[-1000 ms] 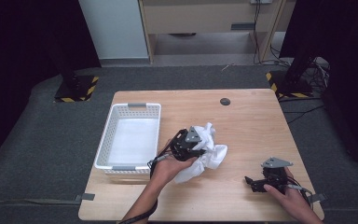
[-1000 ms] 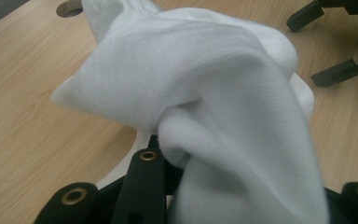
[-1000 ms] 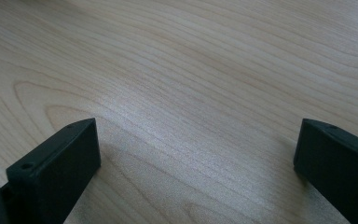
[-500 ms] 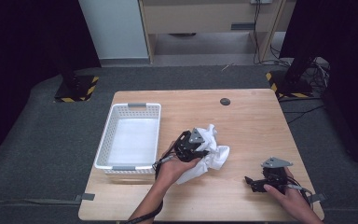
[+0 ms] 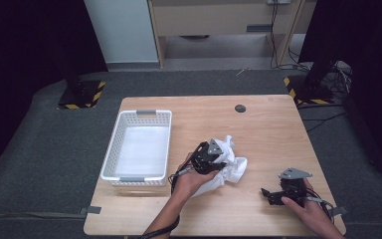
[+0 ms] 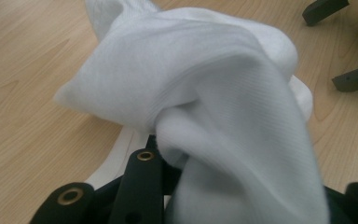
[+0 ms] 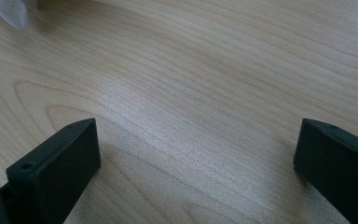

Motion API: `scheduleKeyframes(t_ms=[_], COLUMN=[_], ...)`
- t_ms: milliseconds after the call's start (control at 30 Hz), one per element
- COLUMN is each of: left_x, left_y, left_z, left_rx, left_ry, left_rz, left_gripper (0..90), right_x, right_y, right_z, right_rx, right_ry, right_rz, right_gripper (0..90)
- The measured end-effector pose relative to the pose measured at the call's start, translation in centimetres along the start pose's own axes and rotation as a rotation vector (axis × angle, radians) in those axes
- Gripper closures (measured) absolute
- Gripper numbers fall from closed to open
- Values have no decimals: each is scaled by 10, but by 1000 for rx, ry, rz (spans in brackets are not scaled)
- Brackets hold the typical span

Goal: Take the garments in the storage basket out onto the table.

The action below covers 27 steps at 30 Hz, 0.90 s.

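Writing or brand marks cannot be read on any item. Crumpled white knit cloth (image 5: 226, 162) lies on the light wooden table (image 5: 273, 129), bunched around the left gripper (image 5: 218, 160), whose jaws are clamped on a fold of it. The bundle's long axis runs from the holding hand (image 5: 191, 180) up and away past the jaw tips, slightly toward the far edge. The left gripper view shows the ribbed weave of the cloth (image 6: 214, 93) draped over the black jaws, a detail lost from above. A white perforated plastic basket (image 5: 117, 149) sits just left of this claw. The right gripper (image 5: 271, 195) rests well to the right of the cloth, jaws spread wide over bare wood (image 7: 191, 93).
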<state>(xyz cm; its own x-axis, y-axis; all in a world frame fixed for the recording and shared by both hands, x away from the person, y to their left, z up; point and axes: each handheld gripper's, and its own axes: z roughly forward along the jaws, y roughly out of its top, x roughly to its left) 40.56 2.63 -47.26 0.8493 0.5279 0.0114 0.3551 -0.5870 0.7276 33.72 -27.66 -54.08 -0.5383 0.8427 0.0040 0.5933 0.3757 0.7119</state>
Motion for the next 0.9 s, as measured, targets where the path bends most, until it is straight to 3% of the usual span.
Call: scheduleKeyframes(t_ms=[467, 733, 833, 900], left_x=[-3, -2, -1, -1], left_y=[2, 2, 2, 2], left_z=[15, 20, 23, 24], left_rx=[4, 0, -2, 0], left_ry=[3, 30, 46, 70], left_rz=[-11, -27, -36, -36], left_gripper=[695, 667, 601, 494], right_x=[0, 0, 0, 0], right_y=[0, 0, 0, 0], right_z=[0, 0, 0, 0], right_rx=[0, 0, 0, 0], right_ry=[2, 2, 2, 2], right_rz=[-1, -1, -1, -1], right_gripper=[5, 5, 5, 5])
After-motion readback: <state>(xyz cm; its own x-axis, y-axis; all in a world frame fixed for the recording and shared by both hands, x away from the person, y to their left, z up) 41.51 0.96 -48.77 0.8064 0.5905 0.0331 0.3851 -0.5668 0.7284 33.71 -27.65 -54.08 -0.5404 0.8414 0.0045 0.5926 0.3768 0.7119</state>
